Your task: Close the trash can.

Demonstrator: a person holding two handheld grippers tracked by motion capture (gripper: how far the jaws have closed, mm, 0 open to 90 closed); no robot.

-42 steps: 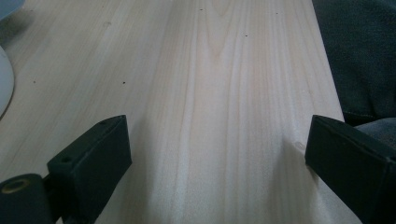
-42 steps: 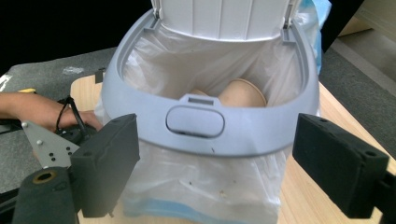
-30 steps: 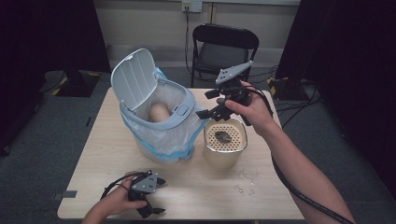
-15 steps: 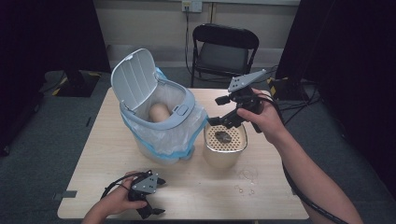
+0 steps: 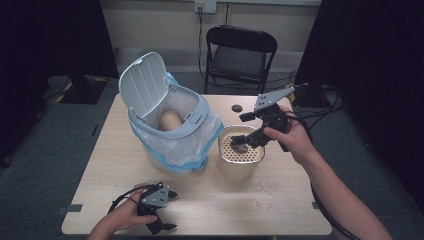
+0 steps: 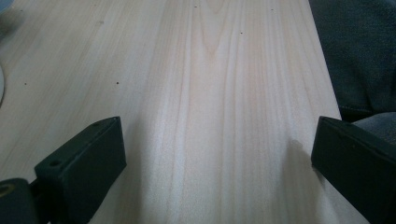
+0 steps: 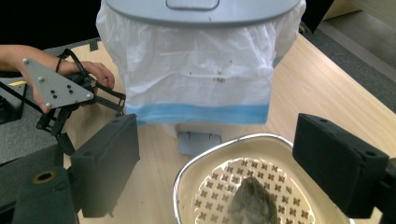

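Pale wood table (image 5: 210, 210) carries everything, placed from one lined bin (image 5: 172, 127). Near the front edge, the left gripper (image 5: 159, 220) rests, jaws apart, empty. Just right of the bin, the right gripper (image 5: 248, 141) has swung back down over one strainer pot (image 5: 242, 162) — jaws apart around one dark clump (image 7: 252, 203) — likely a pickup.

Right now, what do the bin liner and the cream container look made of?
Bin liner: thin white plastic film, wrinkled and translucent, with a blue band at its hem. Cream container: probably plastic, smooth; perforated insert with cross-shaped holes; shiny rim, possibly metal.
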